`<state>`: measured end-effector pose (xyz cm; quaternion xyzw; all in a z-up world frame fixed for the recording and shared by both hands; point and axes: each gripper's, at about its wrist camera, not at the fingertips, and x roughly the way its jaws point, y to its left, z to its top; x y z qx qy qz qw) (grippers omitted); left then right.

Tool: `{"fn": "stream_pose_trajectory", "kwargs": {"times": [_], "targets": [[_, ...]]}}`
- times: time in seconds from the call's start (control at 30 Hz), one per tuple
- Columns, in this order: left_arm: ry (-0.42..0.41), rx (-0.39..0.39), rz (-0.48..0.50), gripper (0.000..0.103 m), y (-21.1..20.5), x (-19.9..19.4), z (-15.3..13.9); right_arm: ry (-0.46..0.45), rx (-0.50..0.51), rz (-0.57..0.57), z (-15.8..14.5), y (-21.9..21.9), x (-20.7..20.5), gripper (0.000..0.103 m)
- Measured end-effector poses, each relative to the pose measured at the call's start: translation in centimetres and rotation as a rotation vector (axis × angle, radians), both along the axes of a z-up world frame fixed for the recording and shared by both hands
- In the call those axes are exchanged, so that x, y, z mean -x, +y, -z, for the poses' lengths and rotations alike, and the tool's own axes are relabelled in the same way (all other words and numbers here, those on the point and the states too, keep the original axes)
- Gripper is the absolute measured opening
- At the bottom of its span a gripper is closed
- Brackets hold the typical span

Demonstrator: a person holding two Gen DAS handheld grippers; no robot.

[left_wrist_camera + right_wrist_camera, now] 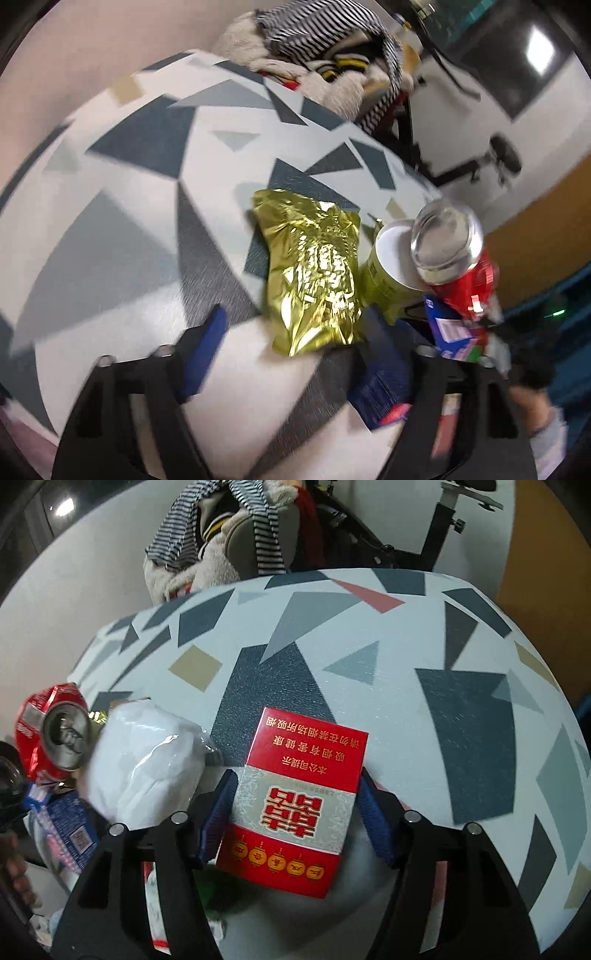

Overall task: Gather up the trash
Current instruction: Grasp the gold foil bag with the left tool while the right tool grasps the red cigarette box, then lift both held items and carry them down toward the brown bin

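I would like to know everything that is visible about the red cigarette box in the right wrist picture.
The red cigarette box is a flat cardboard pack, red with gold characters, a silver-grey patterned band bearing a large red emblem, and a row of gold lanterns near its lower edge. It looks closed and undamaged, its print upside down in this view. It sits between the blue pads of the right gripper, whose jaws flank both long sides, above the patterned table. Whether the pads press it is unclear.

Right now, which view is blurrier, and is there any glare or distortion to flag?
Left wrist view: motion-smeared, worst on the left tool; glare on the gold foil bag. Right wrist view: sharper, red carton print readable. Both bend the table edge, fisheye.
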<state>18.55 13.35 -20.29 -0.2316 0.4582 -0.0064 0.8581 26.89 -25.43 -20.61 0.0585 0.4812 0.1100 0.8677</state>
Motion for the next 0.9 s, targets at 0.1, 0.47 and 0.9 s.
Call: {"fn": "stream_pose_trajectory", "kwargs": {"times": [0.1,0.47,0.9], "targets": [[0.008,-0.09,0.042,0.084,-1.3,-1.8,0.3,-0.01,-0.02,0.014,-0.5,-1.3,0.7,0.064],[0.048,-0.135,0.083,0.057,-2.0,-4.8,1.6,-0.046,0.0,0.022,-1.9,-3.5,2.4,0.064],[-0.007,-0.179,-0.026,0.056,1.1,-2.0,-2.4,-0.09,0.001,-0.014,-3.7,-2.2,5.3,0.063]]}}
